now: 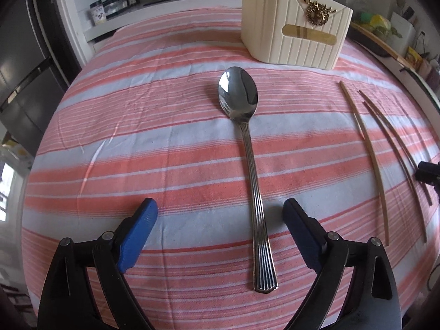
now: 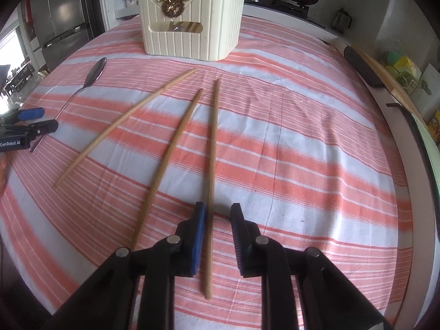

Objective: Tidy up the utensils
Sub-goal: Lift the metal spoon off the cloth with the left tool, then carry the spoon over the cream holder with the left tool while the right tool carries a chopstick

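pink-and-white striped cloth (image 1: pixel 170 148) covers the table, kitchen counters behind. "genrobot.ai" is printed on the left gripper's body, seen at the left edge of the right wrist view. a ribbed steel spoon (image 1: pixel 249 148) lies flat, its handle running between the left gripper's (image 1: pixel 220 214) wide-spread blue pads, untouched. three wooden chopsticks (image 2: pixel 154 148) lie right of it; the rightmost chopstick (image 2: pixel 212 165) passes between the right gripper's (image 2: pixel 218 214) narrowly parted pads, close against the left pad, not clamped. beyond stands a cream ribbed holder (image 2: pixel 192 19) with a gold ornament.
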The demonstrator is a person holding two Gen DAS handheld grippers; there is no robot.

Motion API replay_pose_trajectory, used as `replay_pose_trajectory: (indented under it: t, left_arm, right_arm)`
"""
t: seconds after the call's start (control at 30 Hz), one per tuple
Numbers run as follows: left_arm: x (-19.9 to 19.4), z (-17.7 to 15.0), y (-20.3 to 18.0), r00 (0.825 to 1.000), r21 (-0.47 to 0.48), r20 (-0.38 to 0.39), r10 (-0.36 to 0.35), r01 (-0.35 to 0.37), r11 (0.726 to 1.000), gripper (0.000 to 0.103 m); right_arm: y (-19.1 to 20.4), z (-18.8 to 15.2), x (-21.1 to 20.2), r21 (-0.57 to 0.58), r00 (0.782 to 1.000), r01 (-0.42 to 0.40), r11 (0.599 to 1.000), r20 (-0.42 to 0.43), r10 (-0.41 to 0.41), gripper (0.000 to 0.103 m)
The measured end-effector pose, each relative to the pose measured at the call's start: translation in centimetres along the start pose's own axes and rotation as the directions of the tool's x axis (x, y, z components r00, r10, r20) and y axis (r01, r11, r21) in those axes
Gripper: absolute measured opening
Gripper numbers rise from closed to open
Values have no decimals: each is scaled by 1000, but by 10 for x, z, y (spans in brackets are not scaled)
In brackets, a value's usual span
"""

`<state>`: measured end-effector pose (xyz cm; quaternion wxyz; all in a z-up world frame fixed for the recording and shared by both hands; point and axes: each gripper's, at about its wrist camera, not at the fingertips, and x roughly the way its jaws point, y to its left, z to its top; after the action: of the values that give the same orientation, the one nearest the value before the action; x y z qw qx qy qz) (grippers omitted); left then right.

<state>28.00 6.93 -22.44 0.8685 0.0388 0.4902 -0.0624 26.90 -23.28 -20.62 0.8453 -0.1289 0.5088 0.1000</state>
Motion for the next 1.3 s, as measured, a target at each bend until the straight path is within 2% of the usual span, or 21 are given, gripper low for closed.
replay_pose_trajectory:
  t: [0.13, 0.3, 0.4, 0.5, 0.53, 0.57, 0.6, 0.67, 0.7, 0.83, 0.97, 1.13, 1.3]
  left_arm:
    - [8, 12, 1, 999, 36, -43, -11, 12, 999, 95]
    - [26, 49, -11, 997, 85, -73, 22, -15, 996, 92]
    - [40, 73, -17, 996, 74, -86, 18, -12, 997, 89]
    - [53, 93, -16, 994, 31, -104, -11, 15, 999, 82]
    - [56, 98, -15, 995, 13, -103, -21, 22, 1000, 73]
    - [56, 101, -15, 996, 10, -90, -25, 26, 1000, 56]
    - [54, 103, -15, 997, 13, -79, -20, 21, 1000, 46]
    - [53, 104, -12, 997, 11, -66, -29, 30, 999, 42]
    - [51, 103, -9, 998, 6, -51, -46, 46, 999, 42]
    - [25, 89, 7, 997, -32, 31, -74, 75, 997, 41]
    - [-20, 77, 16, 985, -50, 141, -94, 102, 994, 41]
    - [-83, 63, 21, 956, -59, 273, -105, 125, 990, 41]
    - [-127, 47, 25, 924, -68, 364, -120, 155, 986, 41]
  right_arm:
    - [-6, 11, 5, -16, 997, -43, 999, -63, 42, 20]
    - [-9, 42, 22, -24, 993, -73, 997, -96, 71, 20]
    - [-7, 69, 36, -32, 993, -73, 997, -91, 70, 20]
    - [-7, 97, 52, -29, 993, -86, 996, -83, 83, 20]
    - [-7, 107, 56, -25, 993, -89, 996, -78, 87, 20]
    - [-7, 114, 61, -26, 993, -89, 996, -79, 87, 19]
    - [-7, 122, 65, -27, 993, -90, 996, -78, 87, 16]
    - [-9, 135, 71, -8, 992, -95, 995, -80, 94, 7]
    - [-11, 138, 72, 9, 992, -100, 995, -75, 100, 6]
    - [-20, 138, 51, 73, 991, -135, 988, 29, 133, 6]
    - [-19, 130, -3, 54, 976, -148, 988, 170, 137, 6]
    - [-12, 113, -73, 20, 945, -157, 987, 294, 144, 6]
    - [-6, 92, -124, -3, 902, -153, 988, 407, 141, 6]
